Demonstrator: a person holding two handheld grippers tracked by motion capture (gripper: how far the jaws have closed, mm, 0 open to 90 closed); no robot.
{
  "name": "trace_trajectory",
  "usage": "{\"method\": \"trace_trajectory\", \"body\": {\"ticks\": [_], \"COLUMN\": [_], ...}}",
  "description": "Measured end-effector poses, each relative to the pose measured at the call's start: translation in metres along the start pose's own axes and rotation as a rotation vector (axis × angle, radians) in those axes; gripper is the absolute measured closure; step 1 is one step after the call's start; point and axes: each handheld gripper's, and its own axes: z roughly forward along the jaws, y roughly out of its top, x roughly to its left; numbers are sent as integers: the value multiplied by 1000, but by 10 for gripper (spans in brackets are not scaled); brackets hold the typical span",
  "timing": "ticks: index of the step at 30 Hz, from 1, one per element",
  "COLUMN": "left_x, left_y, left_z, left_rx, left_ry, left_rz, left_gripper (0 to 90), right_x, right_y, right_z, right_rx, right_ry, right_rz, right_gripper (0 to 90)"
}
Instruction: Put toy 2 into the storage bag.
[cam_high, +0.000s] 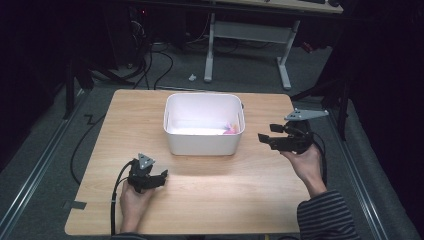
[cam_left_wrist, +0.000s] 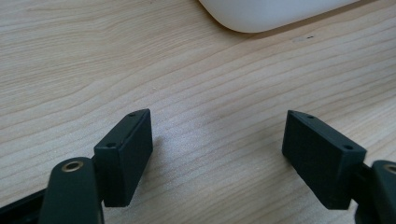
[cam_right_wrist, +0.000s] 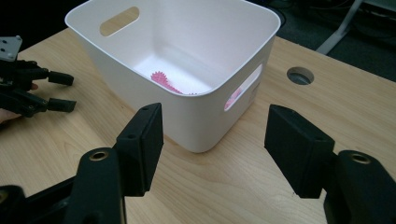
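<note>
Grippers first, nearest me. My left gripper (cam_high: 161, 176) sits low over the pale wood-grain table (cam_high: 210, 200), near the front-left part of the top, jaws spread wide with nothing between them; in the left gripper view I see bare wood grain between the two black pads (cam_left_wrist: 127, 154) and the rounded bottom corner of the bin at the top edge. My right gripper (cam_high: 267, 134) is held higher, off the bin's right side, jaws also wide and empty. In the right gripper view its jaws frame the near corner of the bin, close but not touching.

Next out, mid-table: the white rectangular plastic bin with slotted handles (cam_high: 202, 142), standing upright, open top. Inside, on the floor toward the right end, lies a small pink toothed piece, comb-like or gear-like (cam_right_wrist: 163, 80); I cannot tell exactly what it is. A bit of pink shows through the handle slot too.

My read: the pink piece is in the bin and neither gripper carries anything, and no loose items lie on the tabletop, so a placing job looks done or nearly so. If the job is emptying the bin instead, the reach-in is not yet made.

Farther off: round cable hole in the table (cam_right_wrist: 300, 75), then grey floor, white desk legs (cam_high: 285, 60).
</note>
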Motion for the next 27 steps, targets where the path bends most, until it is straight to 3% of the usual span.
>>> {"method": "trace_trajectory", "body": {"ticks": [7, 10, 22, 27], "left_x": [0, 0, 0, 0], "left_y": [0, 0, 0, 0], "left_z": [0, 0, 0, 0], "left_rx": [0, 1, 1, 1], "left_ry": [1, 1, 1, 1], "left_rz": [0, 0, 0, 0], "left_gripper": [247, 246, 246, 246], "right_x": [0, -2, 10, 12], "right_y": [-14, -20, -28, -38], "right_z": [-10, -12, -27, -34], "right_rx": [-12, -8, -17, -23], "right_ry": [-7, 3, -48, -51], "right_rz": [22, 56, 28, 49], "right_gripper": [383, 388, 389, 390]}}
